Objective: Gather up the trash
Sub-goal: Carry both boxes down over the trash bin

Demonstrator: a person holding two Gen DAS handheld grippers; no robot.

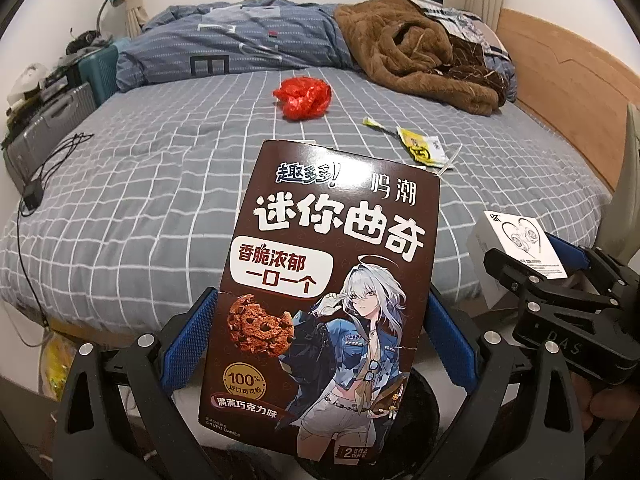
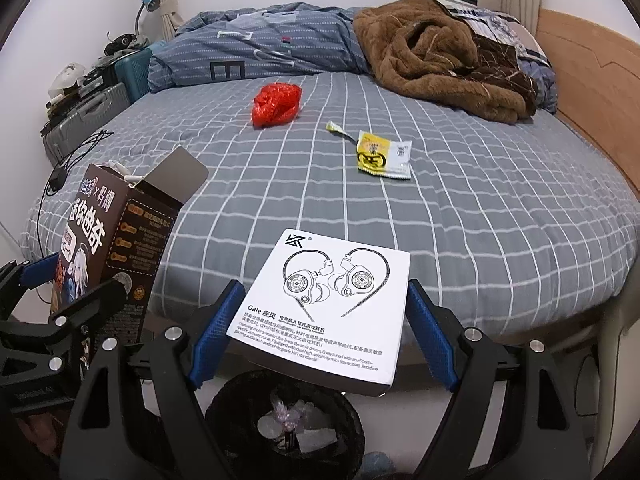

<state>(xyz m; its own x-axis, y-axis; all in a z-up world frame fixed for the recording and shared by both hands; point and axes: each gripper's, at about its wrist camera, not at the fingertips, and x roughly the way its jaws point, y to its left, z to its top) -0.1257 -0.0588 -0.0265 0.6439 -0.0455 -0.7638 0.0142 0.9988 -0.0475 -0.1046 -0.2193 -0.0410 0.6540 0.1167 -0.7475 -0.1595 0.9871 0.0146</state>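
Left tool (image 1: 320,344) clamped on tall brown cardboard cookie box (image 1: 324,280); right tool (image 2: 320,332) clamped on flat white cardboard earphone box (image 2: 324,308). Both held at bed edge above round black waste bin (image 2: 236,408).

Risk: cookie box top flap open, could catch bin rim; early release could drop either box beside bin.

Bin part filled with clear crumpled wrappers. On grey checked bed sheet (image 2: 480,220): crumpled red plastic bag (image 2: 276,104), yellow-white sachet (image 2: 382,154), still uncollected.
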